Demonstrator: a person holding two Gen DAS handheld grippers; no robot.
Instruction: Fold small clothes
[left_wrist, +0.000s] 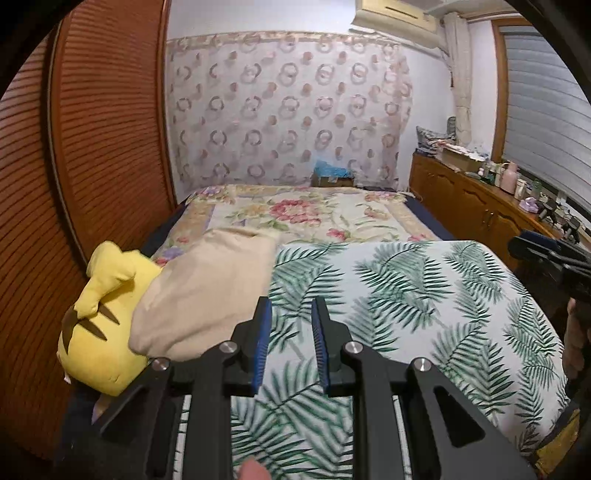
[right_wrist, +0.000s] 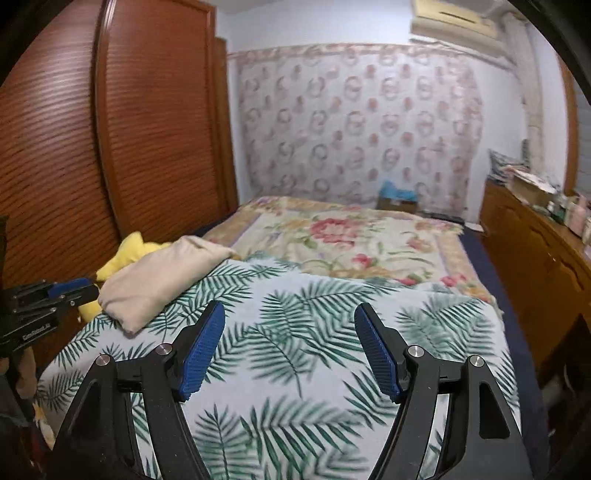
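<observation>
- Left wrist view: left gripper hangs over the palm-leaf blanket, its blue-padded jaws a narrow gap apart with nothing between them.
- A folded beige garment lies at the blanket's left edge, its long axis running from the near left toward the far right, its rounded end toward the camera.
- It rests partly on a yellow plush toy at the bed's left side, beside the slatted wooden wardrobe.
- The right gripper shows at the right edge; no writing can be read here.
- Right wrist view: right gripper has its jaws spread wide and empty above the leaf blanket.
- The beige garment sits at the blanket's far left corner, well apart from these fingers.
- The left gripper at the left edge bears small white lettering, too blurred to read.
</observation>
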